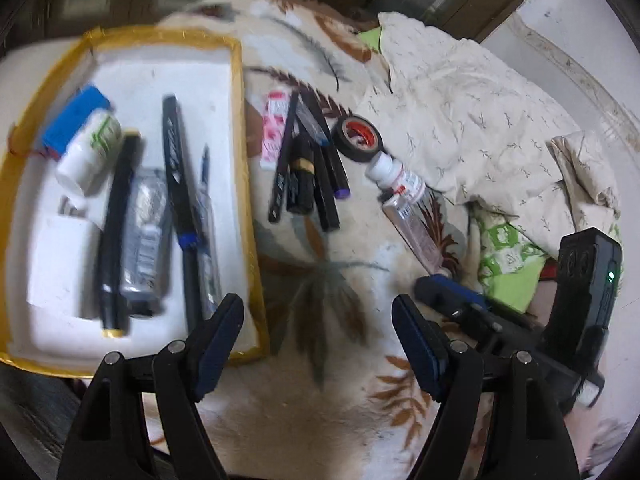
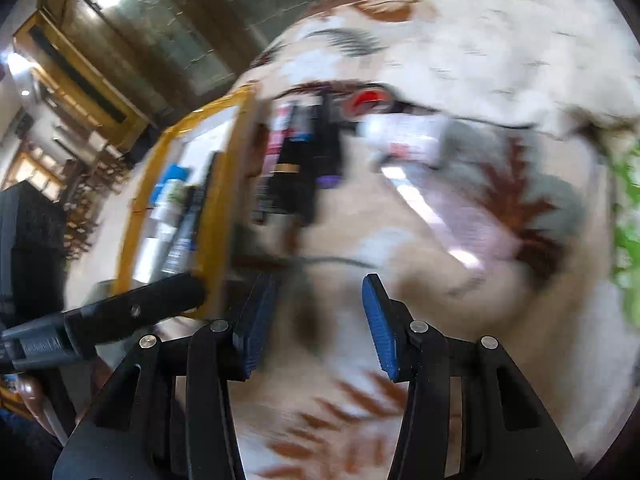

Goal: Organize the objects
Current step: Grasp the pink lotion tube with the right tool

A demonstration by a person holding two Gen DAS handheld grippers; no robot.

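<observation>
On the left, a white tray with a yellow rim (image 1: 240, 128) lies on a leaf-patterned blanket (image 1: 328, 360). Inside it sit a blue box (image 1: 70, 120), a white bottle with a green label (image 1: 90, 152) leaning over that box, a white block (image 1: 60, 260), a black marker with gold ends (image 1: 116, 236), a silver tube (image 1: 146, 240) and a long black pen with a blue band (image 1: 180, 200); a thinner pen just beside it is too blurred to name.

Right of the tray, on the blanket, lie a pink-and-white stick (image 1: 274, 132), a bundle of black pens and markers (image 1: 312, 168), a roll of black tape with a red core (image 1: 357, 137), a small white bottle (image 1: 394, 176) and a clear tube (image 1: 412, 228), its cap end hidden behind the right gripper (image 1: 460, 300). A crumpled cream quilt (image 1: 480, 120) covers the far right.

The left gripper (image 1: 318, 312) hovers over the blanket at the tray's near corner, jaws spread wide, holding nothing.

The right wrist view is heavily motion-blurred; the right gripper's jaws stand apart and empty over the blanket, and the tray and pens are smeared.
</observation>
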